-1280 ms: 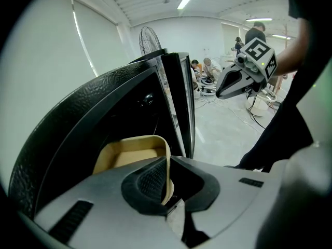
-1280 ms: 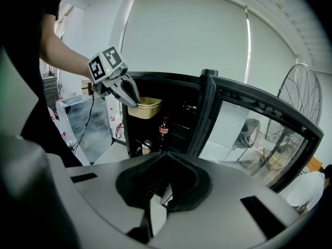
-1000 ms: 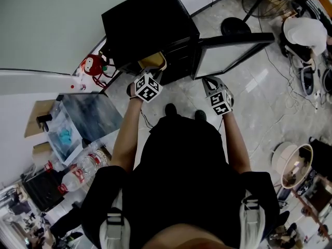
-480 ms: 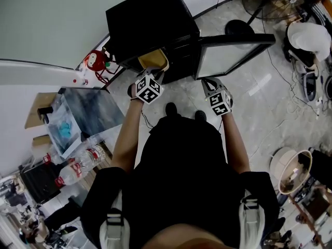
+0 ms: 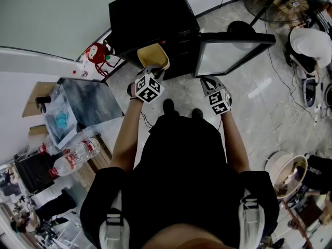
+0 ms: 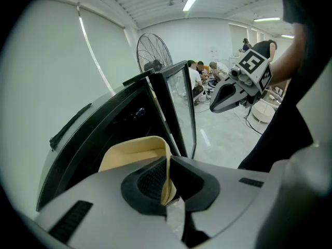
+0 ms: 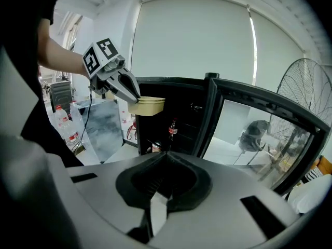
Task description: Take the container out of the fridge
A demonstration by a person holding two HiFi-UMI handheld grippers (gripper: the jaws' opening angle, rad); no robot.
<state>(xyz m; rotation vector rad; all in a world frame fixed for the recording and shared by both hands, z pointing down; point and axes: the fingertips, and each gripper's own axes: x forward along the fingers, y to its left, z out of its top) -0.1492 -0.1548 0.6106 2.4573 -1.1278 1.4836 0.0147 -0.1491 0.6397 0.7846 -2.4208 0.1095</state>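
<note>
Left gripper point(image 6: 168, 179): jaws clamped on the near rim of the tan container point(image 5: 152, 56), which sits just ahead of it at the open front of the black fridge point(image 5: 150, 14). Right gripper point(image 7: 163, 183): jaws together with nothing between them, held well to the left gripper's right, just before the open glass door point(image 5: 233, 53).

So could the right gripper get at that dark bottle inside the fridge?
Probably yes: the fridge door stands open and nothing sits before the bottle. The right gripper is shut and empty, so it must open first.
</note>
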